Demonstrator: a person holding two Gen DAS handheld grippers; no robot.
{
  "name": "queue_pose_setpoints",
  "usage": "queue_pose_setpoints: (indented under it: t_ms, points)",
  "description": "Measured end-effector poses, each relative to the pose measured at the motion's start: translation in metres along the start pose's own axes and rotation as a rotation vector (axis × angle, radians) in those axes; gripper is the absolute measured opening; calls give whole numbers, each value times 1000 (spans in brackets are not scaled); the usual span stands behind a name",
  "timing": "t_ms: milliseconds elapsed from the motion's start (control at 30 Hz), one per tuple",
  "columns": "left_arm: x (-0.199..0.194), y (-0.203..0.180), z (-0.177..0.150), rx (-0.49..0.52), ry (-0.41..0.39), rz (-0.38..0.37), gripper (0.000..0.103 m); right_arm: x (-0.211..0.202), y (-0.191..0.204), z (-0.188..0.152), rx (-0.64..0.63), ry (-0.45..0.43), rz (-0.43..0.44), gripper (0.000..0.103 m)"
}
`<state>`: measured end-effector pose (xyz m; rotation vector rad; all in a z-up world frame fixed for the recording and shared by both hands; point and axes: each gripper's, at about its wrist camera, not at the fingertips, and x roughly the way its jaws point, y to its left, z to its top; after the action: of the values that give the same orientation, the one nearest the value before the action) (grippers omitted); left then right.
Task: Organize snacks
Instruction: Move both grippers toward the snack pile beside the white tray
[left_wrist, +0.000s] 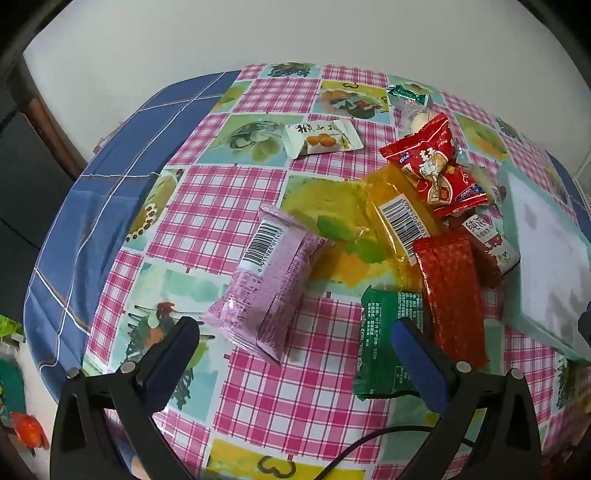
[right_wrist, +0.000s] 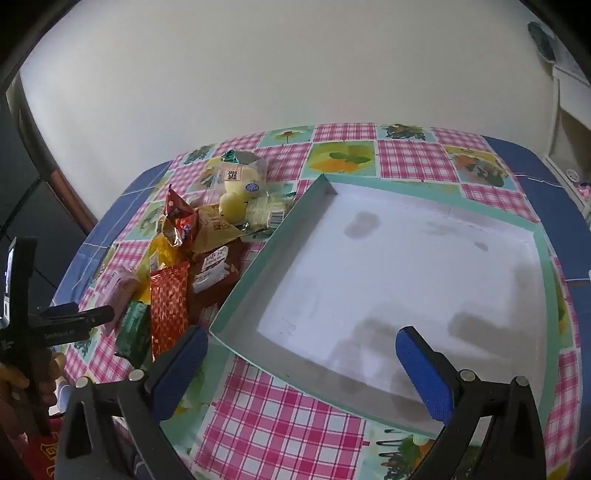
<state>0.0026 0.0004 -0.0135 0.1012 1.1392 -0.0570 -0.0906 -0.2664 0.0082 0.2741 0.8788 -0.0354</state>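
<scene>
Several snack packets lie on the checked tablecloth. In the left wrist view a pink packet (left_wrist: 266, 284) lies just ahead of my open, empty left gripper (left_wrist: 295, 339). A green packet (left_wrist: 388, 347) sits by its right finger, beside a red packet (left_wrist: 450, 295), an orange packet (left_wrist: 399, 218), a red cartoon packet (left_wrist: 432, 166) and a white packet (left_wrist: 321, 138). A shallow teal box (right_wrist: 258, 266) with a white, empty bottom lies right of the pile. My right gripper (right_wrist: 299, 354) is open and empty over the box's near edge.
The round table's blue cloth edge (left_wrist: 85, 206) drops off at left. A white wall stands behind the table. The left gripper's body (right_wrist: 55, 328) and the hand holding it show at the left of the right wrist view. A white shelf (right_wrist: 569, 122) stands far right.
</scene>
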Motion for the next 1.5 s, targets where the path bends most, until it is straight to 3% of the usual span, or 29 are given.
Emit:
queue_pose_setpoints:
  t_ms: [167, 767, 1267, 1500]
  points:
    - [2, -8, 2, -9, 11, -3, 103, 5, -20, 0, -17, 11, 42, 103]
    - [4, -20, 1, 45, 4, -25, 103, 17, -29, -4, 23, 64, 36, 103]
    - [-16, -42, 10, 176, -61, -5, 103, -2, -14, 4, -19, 10, -23, 103]
    - [-24, -41, 18, 161, -53, -46, 103, -19, -3, 13, -34, -25, -29, 103]
